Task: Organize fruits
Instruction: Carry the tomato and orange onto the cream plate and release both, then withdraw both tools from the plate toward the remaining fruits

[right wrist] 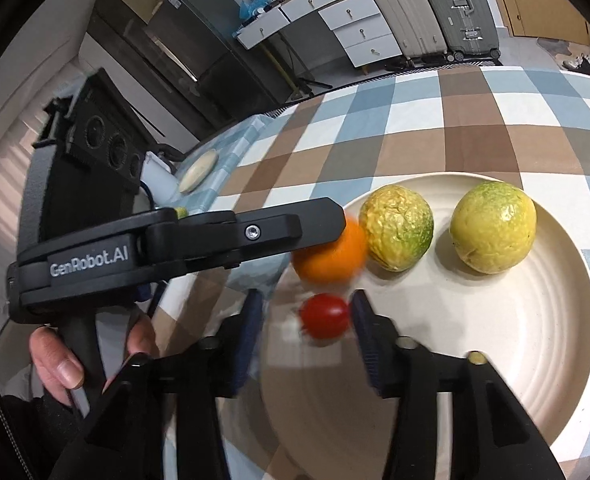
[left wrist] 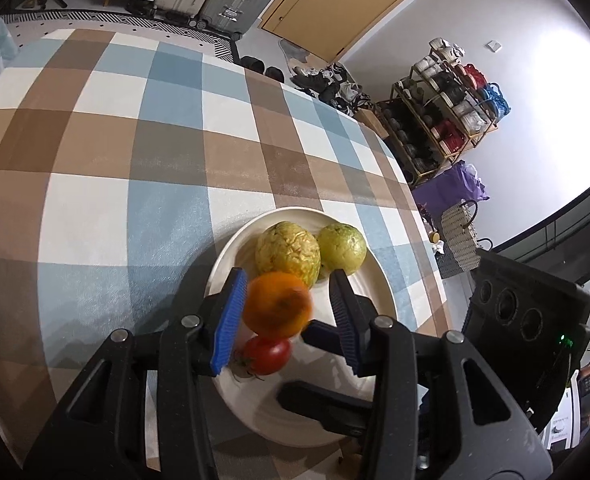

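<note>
Fruit gathered on a cream plate (left wrist: 231, 256), both grippers spread wide.

Left wrist view: the blurred orange (left wrist: 277, 305) sits between the left gripper (left wrist: 287, 300) fingers, touching the left pad only.
Right wrist view: a glossy red tomato (right wrist: 325, 316), long axis crosswise, lies between the right gripper (right wrist: 307, 320) fingers, beside the right pad.

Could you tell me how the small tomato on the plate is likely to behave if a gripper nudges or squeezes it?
The tomato looks round and glossy, so it would probably roll on the smooth plate. Its thin skin suggests firm squeezing might split it. Being small, it is likely light and could slip out from the right gripper.
</note>
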Available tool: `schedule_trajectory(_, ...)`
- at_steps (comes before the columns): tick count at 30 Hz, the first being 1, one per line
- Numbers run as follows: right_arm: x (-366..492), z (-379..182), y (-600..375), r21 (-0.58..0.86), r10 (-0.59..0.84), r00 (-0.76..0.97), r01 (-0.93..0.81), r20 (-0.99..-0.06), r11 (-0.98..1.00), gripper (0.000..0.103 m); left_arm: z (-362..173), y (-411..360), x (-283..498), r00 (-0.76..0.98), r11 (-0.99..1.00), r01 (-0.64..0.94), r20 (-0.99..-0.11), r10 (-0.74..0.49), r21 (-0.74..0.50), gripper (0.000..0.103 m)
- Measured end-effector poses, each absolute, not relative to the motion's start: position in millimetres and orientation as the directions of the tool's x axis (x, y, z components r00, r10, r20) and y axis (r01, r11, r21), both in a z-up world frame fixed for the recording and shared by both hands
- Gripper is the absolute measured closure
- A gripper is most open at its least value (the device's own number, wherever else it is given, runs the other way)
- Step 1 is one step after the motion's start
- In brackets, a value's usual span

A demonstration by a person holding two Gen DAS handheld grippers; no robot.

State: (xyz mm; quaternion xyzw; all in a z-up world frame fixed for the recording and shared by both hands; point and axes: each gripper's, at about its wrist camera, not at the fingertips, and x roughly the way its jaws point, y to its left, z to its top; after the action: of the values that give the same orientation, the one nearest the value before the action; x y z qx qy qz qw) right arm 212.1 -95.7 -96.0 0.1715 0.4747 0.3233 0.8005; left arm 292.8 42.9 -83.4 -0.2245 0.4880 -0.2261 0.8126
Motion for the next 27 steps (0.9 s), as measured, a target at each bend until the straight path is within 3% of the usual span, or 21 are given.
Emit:
schedule_trajectory(2, 208, -94, -99, 0.583, 0.68, 0.35, -0.352, -0.644, 0.733, 0.039, -79, 45, 289, 0.432, 0.795, 0.146, -0.685, -0.587, -0.589, 0.063)
schedule_trajectory(7, 188, -86, -113, 0.577, 0.679, 0.367, -0.359, -0.635, 0.734, 0.033, -59, 49, 269, 0.466, 0.804, 0.155, -0.675, -0.571, -0.573, 0.055)
schedule_trajectory(16, 140, -66, -150, 0.541, 0.657, 0.45, -0.374, -0.604, 0.753, 0.013, -31, 59, 205, 0.591, 0.858, 0.093, -0.666, -0.455, -0.504, 0.025)
schedule_trajectory(27, 83, -40, -187, 0.476, 0.593, 0.588, -0.362, -0.551, 0.802, 0.002, 7, 40, 120, 0.694, 0.94, 0.076, -0.659, -0.29, -0.334, 0.019)
